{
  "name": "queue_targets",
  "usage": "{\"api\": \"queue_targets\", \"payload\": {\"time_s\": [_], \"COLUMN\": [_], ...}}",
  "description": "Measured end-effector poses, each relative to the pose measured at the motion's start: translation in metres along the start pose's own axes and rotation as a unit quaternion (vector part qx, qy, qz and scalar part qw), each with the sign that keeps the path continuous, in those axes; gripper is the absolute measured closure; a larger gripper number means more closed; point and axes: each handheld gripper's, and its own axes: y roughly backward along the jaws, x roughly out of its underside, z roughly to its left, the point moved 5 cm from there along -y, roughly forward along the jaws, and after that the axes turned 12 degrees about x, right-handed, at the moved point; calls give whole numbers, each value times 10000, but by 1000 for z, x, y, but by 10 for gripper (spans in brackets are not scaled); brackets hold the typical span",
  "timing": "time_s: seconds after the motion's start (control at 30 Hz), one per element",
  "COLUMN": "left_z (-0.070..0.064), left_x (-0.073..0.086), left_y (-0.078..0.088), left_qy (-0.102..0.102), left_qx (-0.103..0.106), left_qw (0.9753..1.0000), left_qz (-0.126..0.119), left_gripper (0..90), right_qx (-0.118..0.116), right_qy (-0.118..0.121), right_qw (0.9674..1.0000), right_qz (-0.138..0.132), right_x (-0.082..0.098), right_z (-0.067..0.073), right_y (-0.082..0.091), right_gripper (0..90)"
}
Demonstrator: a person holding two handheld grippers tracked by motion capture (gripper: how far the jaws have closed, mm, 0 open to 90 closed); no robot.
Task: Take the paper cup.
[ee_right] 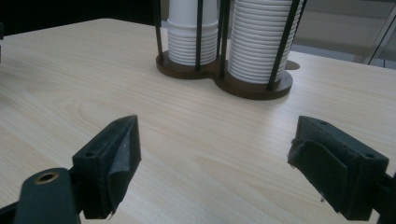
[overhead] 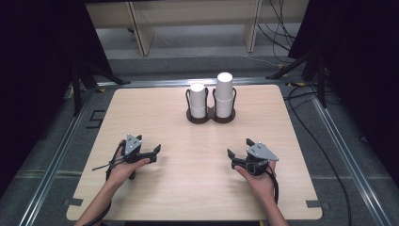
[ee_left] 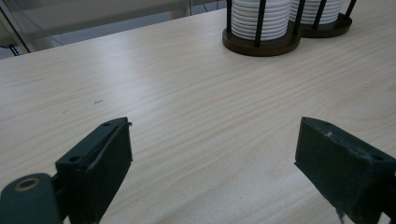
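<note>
Two stacks of white paper cups stand upside down in a dark twin-ring holder [overhead: 210, 117] at the back middle of the table. The left stack [overhead: 198, 100] is shorter than the right stack [overhead: 224, 93]. My left gripper [overhead: 154, 154] rests low over the front left of the table, open, with nothing between its jaws [ee_left: 212, 149]. My right gripper [overhead: 239, 147] sits at the front right, open and empty too [ee_right: 215, 144]. Both point toward the holder [ee_right: 254, 88], which stands well ahead of them [ee_left: 261, 45]. The cup stacks [ee_right: 261, 42] rise behind thin black bars.
The pale wooden table [overhead: 155, 113] has rounded corners and bare wood between the grippers and the holder. Black cables [overhead: 301, 101] lie on the floor past the right edge. Dark stands flank the table at both back corners.
</note>
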Motion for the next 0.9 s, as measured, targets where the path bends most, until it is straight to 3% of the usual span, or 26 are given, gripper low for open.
{"api": "queue_targets", "payload": {"time_s": [0.13,0.23,0.33,0.43,0.57,0.77,0.83,0.9], "left_z": [-2,-3,-4,-4,-6,-8,-7,-7], "left_x": [0,0,0,-1,-5,-20,-24,-28], "left_y": [-2,0,0,-1,-4,-15,-18,-22], "left_qy": [-122,-146,-158,-132,-259,-193,-162,-199], "left_qx": [18,31,109,107,175,246,241,249], "left_qw": [9999,9999,9998,9998,9995,9988,9988,9985], "left_qz": [20,-23,-75,-94,-100,-389,-401,-439], "left_gripper": [105,103,100,92,61,35,31,31], "right_qx": [-23,-90,-87,-125,-204,-182,-167,-170], "right_qy": [251,71,189,125,164,173,304,218], "right_qw": [9995,9999,9995,9997,9995,9991,9985,9989], "right_qz": [-200,-123,-232,-174,-165,-330,-412,-383], "right_x": [-3,-6,-11,-13,-18,-33,-39,-44], "right_z": [-3,2,2,7,10,13,12,13], "right_y": [-3,-3,-3,-6,-9,-21,-25,-28], "right_gripper": [166,171,174,174,174,172,174,174]}}
